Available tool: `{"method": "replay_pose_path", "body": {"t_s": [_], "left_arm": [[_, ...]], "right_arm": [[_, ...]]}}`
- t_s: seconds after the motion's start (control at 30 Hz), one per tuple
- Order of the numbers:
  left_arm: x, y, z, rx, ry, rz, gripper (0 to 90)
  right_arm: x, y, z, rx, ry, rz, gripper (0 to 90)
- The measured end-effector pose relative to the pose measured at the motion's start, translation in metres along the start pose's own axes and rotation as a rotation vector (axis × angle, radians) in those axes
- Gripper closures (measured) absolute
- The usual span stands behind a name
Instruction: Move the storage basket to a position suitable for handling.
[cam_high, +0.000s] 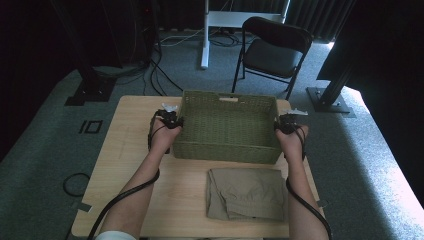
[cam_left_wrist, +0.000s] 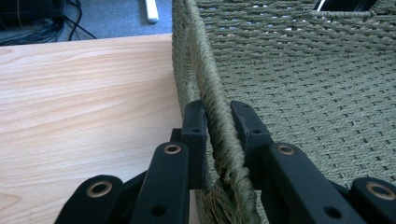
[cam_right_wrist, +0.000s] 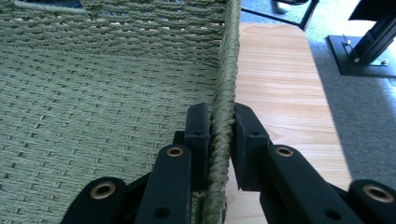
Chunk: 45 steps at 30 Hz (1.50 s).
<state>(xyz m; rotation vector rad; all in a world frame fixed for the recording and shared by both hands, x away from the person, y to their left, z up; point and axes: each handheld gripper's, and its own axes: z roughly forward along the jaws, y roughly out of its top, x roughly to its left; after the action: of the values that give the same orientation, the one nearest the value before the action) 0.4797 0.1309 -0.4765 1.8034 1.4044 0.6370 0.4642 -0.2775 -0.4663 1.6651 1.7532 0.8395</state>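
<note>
Because the basket is woven cord over an open frame, it should be treated as light and moderately stiff: the walls will likely flex a little under side load, but the braided rim is thick and rough enough to give the jaws a non-slip purchase. It sits on the far half of the table, with nothing visible inside it, and the folded trousers lie just in front of it, apart from it.

Both tools are already placed at the correct hold points, the rims of the two short end walls. The left gripper is pinching the left-hand rim, one jaw inside the basket and one outside; the right gripper is pinching the right-hand rim the same way. A matched two-point hold of this kind (one grip per end) should keep the load level and prevent twisting.

Limits of view: the basket's near wall hides part of its floor in the high view, and the underside cannot be seen, so whether it is resting on the table or raised slightly is uncertain. The handle cut-out in the far wall is small and indistinct.
</note>
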Motion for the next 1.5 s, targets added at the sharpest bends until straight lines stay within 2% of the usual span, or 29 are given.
{"method": "replay_pose_path", "body": {"t_s": [0.23, 0.5, 0.67, 0.8, 0.97, 1.03, 1.23, 1.33, 1.4, 1.43, 1.47, 1.5], "left_arm": [[-0.016, 0.001, 0.003, 0.001, -0.003, -0.008, 78.3], [-0.03, -0.001, 0.001, 0.005, 0.012, -0.014, 78.2], [-0.031, -0.001, 0.001, 0.01, 0.015, -0.003, 77.9], [-0.029, 0.0, 0.002, 0.011, 0.003, -0.014, 77.9], [-0.029, 0.001, 0.003, 0.011, -0.002, 0.005, 76.2], [-0.029, 0.002, 0.002, 0.021, -0.017, 0.025, 71.5], [-0.028, 0.004, 0.001, 0.034, -0.042, 0.024, 63.7], [-0.028, 0.005, 0.002, 0.034, -0.077, 0.041, 55.3], [-0.027, 0.006, 0.003, 0.027, -0.1, 0.032, 49.6], [-0.027, 0.006, 0.004, 0.022, -0.111, 0.027, 45.0], [-0.027, 0.007, 0.005, 0.024, -0.11, 0.027, 40.2], [-0.028, 0.008, 0.006, 0.02, -0.112, 0.049, 35.6]], "right_arm": [[-0.016, 0.001, 0.0, 0.011, -0.014, -0.002, 78.5], [-0.03, 0.002, 0.0, 0.016, 0.004, -0.021, 78.4], [-0.032, 0.001, -0.001, 0.016, 0.01, -0.025, 78.3], [-0.033, 0.001, -0.002, 0.016, 0.02, -0.015, 78.1], [-0.033, 0.0, -0.002, 0.012, 0.027, -0.008, 77.3], [-0.034, -0.001, -0.002, 0.012, 0.028, -0.006, 74.2], [-0.036, -0.002, -0.003, 0.02, 0.045, 0.001, 67.3], [-0.035, 0.0, -0.008, 0.016, 0.068, 0.011, 60.9], [-0.034, 0.002, -0.01, 0.001, 0.102, 0.03, 53.6], [-0.033, 0.002, -0.01, 0.005, 0.125, 0.031, 49.6], [-0.032, 0.002, -0.01, 0.002, 0.124, 0.016, 47.8], [-0.032, 0.002, -0.011, -0.005, 0.13, 0.014, 45.1]]}}
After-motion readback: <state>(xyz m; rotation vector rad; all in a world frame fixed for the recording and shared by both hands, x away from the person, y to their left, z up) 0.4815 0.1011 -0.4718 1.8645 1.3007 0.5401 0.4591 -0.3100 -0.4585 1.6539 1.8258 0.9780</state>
